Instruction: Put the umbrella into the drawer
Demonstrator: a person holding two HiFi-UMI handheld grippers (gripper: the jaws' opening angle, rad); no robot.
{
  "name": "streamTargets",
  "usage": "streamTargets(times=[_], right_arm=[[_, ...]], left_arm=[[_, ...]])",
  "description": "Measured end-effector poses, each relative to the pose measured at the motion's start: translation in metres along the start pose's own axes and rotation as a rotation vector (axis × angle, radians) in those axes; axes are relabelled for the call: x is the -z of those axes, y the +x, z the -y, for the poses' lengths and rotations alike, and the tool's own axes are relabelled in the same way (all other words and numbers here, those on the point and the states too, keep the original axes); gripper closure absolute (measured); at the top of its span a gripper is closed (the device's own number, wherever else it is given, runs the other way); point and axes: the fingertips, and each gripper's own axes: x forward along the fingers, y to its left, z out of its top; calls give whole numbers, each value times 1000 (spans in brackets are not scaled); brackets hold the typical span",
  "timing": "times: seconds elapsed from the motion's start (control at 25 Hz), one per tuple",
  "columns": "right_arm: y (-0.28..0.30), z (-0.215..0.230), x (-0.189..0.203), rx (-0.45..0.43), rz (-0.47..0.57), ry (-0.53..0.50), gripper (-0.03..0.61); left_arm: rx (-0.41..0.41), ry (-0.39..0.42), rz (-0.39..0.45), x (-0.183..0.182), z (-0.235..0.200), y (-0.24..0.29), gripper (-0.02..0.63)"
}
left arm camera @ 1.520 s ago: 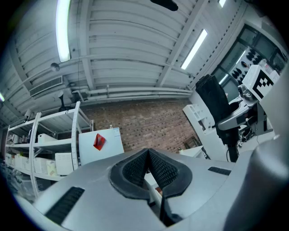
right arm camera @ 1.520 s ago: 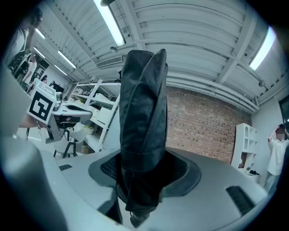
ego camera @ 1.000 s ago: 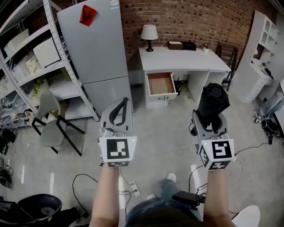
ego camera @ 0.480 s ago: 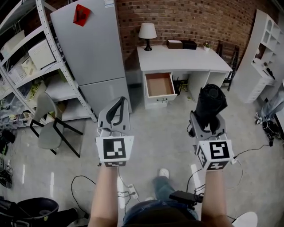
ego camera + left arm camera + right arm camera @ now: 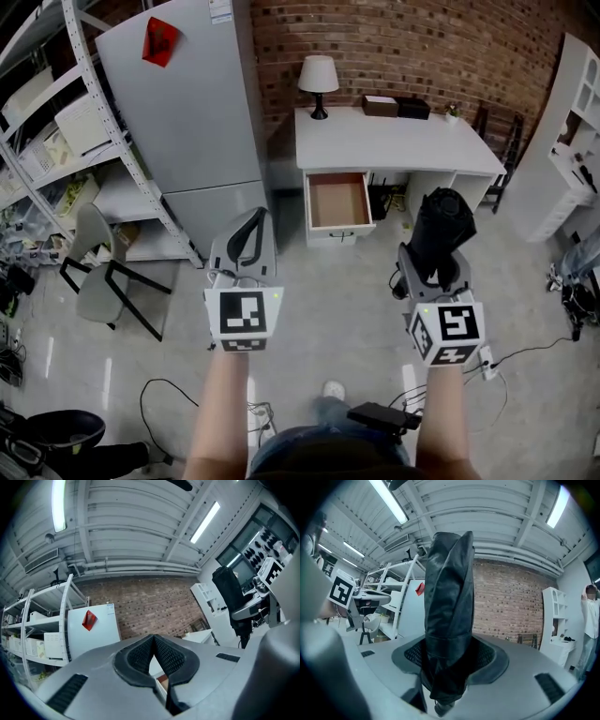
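Observation:
A folded black umbrella (image 5: 442, 225) stands upright in my right gripper (image 5: 434, 253), whose jaws are shut on it; in the right gripper view the umbrella (image 5: 447, 616) fills the middle between the pads. My left gripper (image 5: 246, 244) is held out level at the left, its jaws closed with nothing between them (image 5: 154, 656). Ahead, the white desk (image 5: 394, 141) stands against the brick wall with its left drawer (image 5: 337, 202) pulled out, brown inside and bare. Both grippers are well short of the drawer, above the floor.
A grey fridge (image 5: 183, 112) stands left of the desk, a metal shelf rack (image 5: 56, 141) and a chair (image 5: 103, 272) further left. A lamp (image 5: 318, 84) and boxes (image 5: 394, 105) sit on the desk. White shelving (image 5: 572, 131) is at right. Cables (image 5: 187, 394) lie on the floor.
The whole view has moved forward: the desk and open drawer are nearer and lower in the picture. Both grippers keep their pose, the umbrella still upright in the right one.

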Motion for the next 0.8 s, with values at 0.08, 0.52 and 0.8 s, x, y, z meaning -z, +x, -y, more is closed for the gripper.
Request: streamTargets(times=[0.08,0.52,0.8], right_arm=[[15,18,1,-5,4,5,353],[60,69,16,-18,12,2,351],[84,75,32,-12,-19,29,351]], left_arm=[[-9,3,1,-2,5,21,614],[-25,24,4,2,29,85,614],[-17,15,-10,17,24,108,614]])
